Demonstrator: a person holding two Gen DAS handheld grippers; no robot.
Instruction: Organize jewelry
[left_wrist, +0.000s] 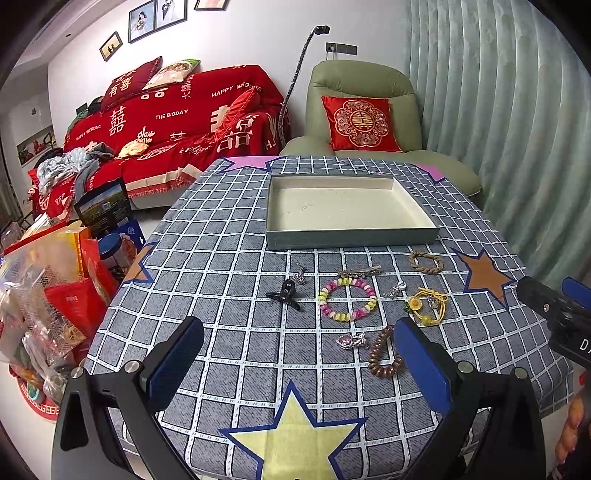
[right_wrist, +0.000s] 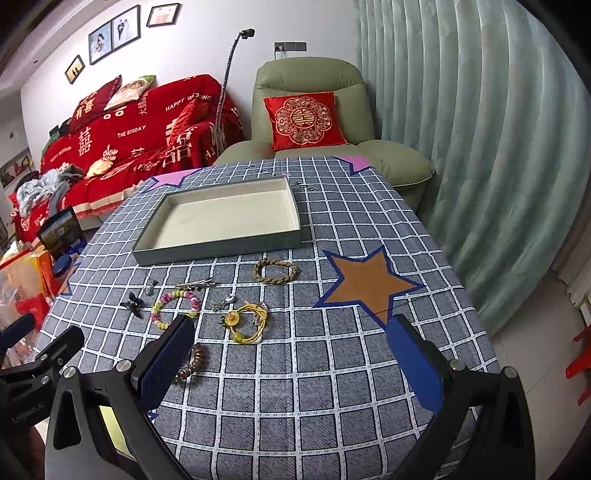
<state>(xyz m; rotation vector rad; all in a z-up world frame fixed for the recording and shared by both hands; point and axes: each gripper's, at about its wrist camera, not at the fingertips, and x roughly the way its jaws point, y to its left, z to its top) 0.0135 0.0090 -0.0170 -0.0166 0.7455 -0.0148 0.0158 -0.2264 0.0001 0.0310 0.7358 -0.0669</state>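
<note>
I hold both the left tool (left_wrist: 299, 369) and right tool (right_wrist: 291, 362) wide and empty above the worktop (left_wrist: 229, 350), where the jewelry, including the beaded bracelet (left_wrist: 347, 299), lies loose just before the empty tray (left_wrist: 351, 236), evidently awaiting transfer.

One shallow tray (left_wrist: 347, 236) sits on the desk (left_wrist: 229, 354), upper centre of the frame. Below it lie nine jewelry pieces: one braided bracelet (left_wrist: 426, 262), one pastel bead bracelet (left_wrist: 347, 298), one yellow flower cord (left_wrist: 426, 305), one brown coil tie (left_wrist: 384, 353), one bar clip (left_wrist: 360, 272), one black claw clip (left_wrist: 285, 293), three small silver charms (left_wrist: 351, 340).
</note>
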